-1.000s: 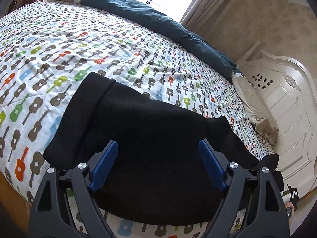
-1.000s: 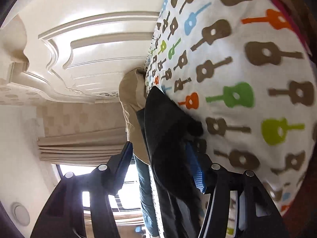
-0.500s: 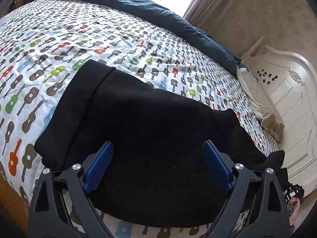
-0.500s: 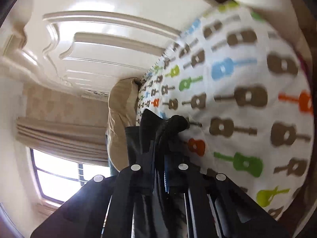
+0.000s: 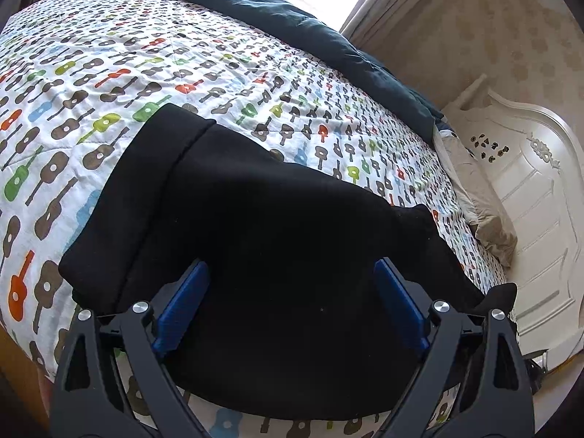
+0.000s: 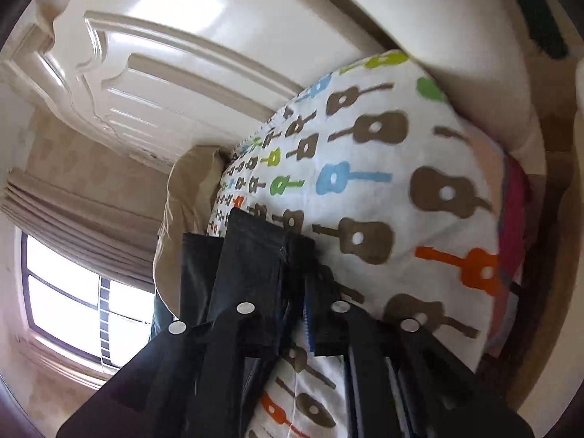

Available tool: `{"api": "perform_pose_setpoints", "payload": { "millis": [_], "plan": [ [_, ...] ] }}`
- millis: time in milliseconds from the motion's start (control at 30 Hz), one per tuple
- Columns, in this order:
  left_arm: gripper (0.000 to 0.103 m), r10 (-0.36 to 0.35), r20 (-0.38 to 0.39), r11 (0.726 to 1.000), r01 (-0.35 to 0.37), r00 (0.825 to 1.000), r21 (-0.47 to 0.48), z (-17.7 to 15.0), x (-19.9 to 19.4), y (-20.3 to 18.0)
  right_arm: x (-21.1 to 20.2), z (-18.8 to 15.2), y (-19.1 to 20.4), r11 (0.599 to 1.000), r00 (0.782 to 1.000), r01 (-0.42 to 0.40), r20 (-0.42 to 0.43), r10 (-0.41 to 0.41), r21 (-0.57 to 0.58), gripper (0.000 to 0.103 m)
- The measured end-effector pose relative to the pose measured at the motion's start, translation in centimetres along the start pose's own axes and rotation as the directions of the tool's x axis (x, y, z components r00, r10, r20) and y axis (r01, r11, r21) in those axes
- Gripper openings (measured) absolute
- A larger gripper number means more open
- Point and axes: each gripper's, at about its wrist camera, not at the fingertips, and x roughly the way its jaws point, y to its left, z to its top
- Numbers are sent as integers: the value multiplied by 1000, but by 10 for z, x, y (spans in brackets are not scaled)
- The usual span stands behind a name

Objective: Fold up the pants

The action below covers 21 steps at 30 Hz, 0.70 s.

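Black pants lie spread on the guitar-print bedspread, reaching the bed's near edge. My left gripper hovers just above the pants' near part, open, blue pads wide apart. In the right wrist view my right gripper is shut on a black edge of the pants, lifted off the bedspread at the bed's corner. The right gripper's tip also shows at the far right of the left wrist view, where the pants end.
A dark teal duvet lies along the far side of the bed. A beige pillow rests against the white headboard. Curtains and a window stand beyond. A wooden bed frame runs below the near edge.
My right gripper has closed on the pants' edge and lifted it. My left gripper has drawn back slightly over the pants and stays open.
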Motion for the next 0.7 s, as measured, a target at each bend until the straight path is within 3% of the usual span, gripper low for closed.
{"api": "perform_pose_setpoints", "payload": {
  "millis": [100,200,233,267,400,533,700],
  "plan": [
    [92,0,0,1000,0,1000,1,0,0,0,-29,3,7,993,987,118,111,-118,6,20],
    [92,7,0,1000,-7,1000,11,-1,0,-1,-40,0,36,996,987,64,153,-54,-58,33],
    [92,9,0,1000,-9,1000,15,-1,0,-2,-33,-1,52,995,992,34,127,-22,-97,45],
    [92,11,0,1000,-11,1000,18,0,1,-2,-23,-3,64,992,996,-1,91,12,-123,50],
    [92,11,-2,1000,-11,1000,21,0,2,-1,34,-9,93,983,992,-97,-91,84,-155,51],
    [92,8,-7,1000,-8,1000,10,2,4,-1,93,-11,103,989,985,-66,-168,43,-131,51],
    [93,-4,-12,1000,4,1000,-18,4,5,3,120,-13,109,992,980,-8,-198,-17,-123,51]
  ]
}}
